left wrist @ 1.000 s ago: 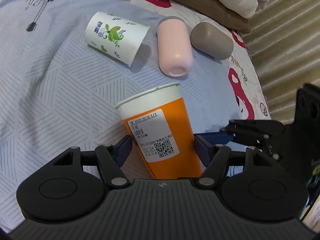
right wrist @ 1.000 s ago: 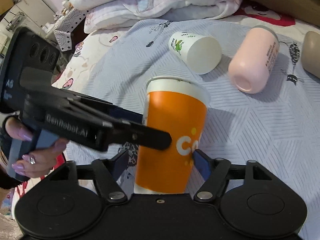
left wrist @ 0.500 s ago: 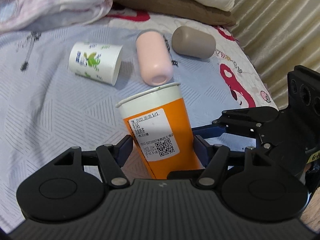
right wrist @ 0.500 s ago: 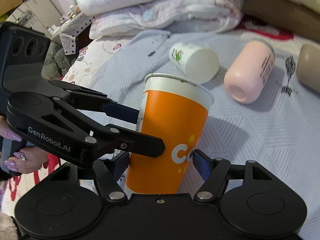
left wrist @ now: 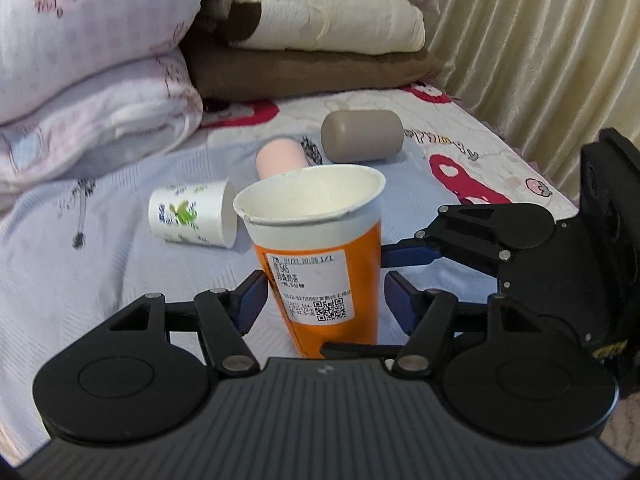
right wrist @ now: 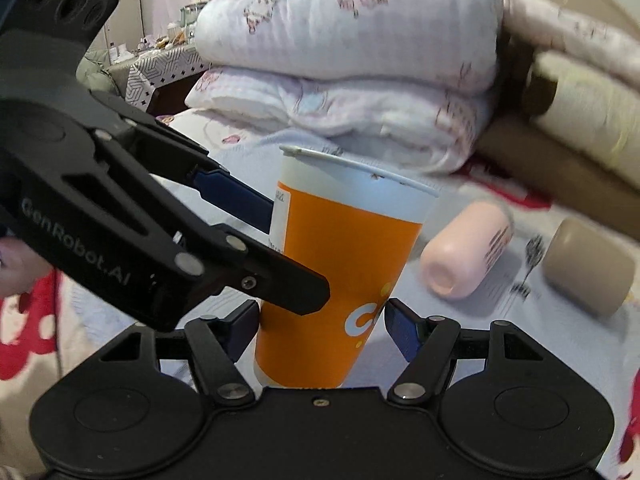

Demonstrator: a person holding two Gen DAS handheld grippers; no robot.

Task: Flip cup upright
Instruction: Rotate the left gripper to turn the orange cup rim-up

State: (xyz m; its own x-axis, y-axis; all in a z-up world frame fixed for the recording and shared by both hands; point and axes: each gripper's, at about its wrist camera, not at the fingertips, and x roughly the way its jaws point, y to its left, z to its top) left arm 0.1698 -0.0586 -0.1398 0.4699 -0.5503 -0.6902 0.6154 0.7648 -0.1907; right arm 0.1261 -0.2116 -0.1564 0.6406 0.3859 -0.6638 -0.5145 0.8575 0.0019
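Left wrist view shows the orange paper cup [left wrist: 320, 264] mouth up and slightly tilted above the bed [left wrist: 100, 264], low between both tools. The left tool [left wrist: 322, 300] sits narrow around its lower wall, pads at or just off the paper; the right tool [right wrist: 320, 328] brackets it likewise, though I cannot tell if either truly pinches. It looks empty, so light, thin-walled and easily crushed. Hold low near the stiffer base, gently; the soft bedding may let it topple.

Orange paper cup [left wrist: 320, 264] with white label stands nearly upright, mouth up.
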